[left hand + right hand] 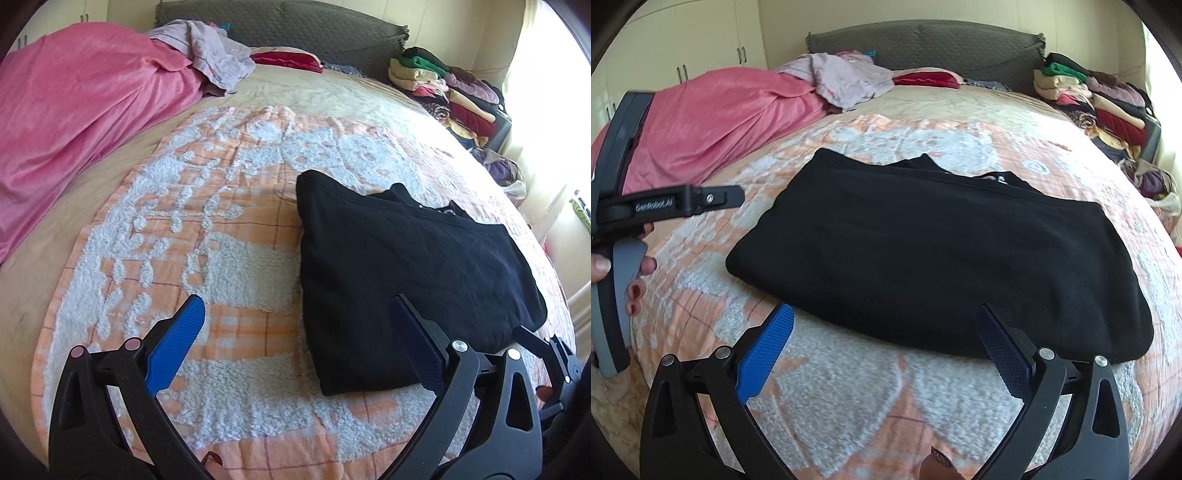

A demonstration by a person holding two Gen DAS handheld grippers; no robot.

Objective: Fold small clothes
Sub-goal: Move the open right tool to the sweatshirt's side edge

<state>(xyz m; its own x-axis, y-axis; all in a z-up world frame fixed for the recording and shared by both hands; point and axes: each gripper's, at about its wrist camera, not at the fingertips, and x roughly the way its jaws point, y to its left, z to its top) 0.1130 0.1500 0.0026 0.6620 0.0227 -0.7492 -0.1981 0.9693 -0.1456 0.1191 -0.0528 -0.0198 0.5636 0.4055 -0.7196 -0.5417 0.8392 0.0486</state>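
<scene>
On the orange-and-white blanket (pixel 849 391) sits one black garment (pixel 923 258), folded flat, pretty much centre of the bed. Got my two grippers out: left gripper (pixel 295 332) has its jaws spread wide with nothing between them, hanging over the garment's near left edge. Right gripper (pixel 884 339) is also spread wide and empty, just short of the near edge. Far left there's one pink blanket (pixel 74 110), far right one stack of folded clothes (pixel 443 92), plus one lilac heap (pixel 846 79) by the headboard.
</scene>
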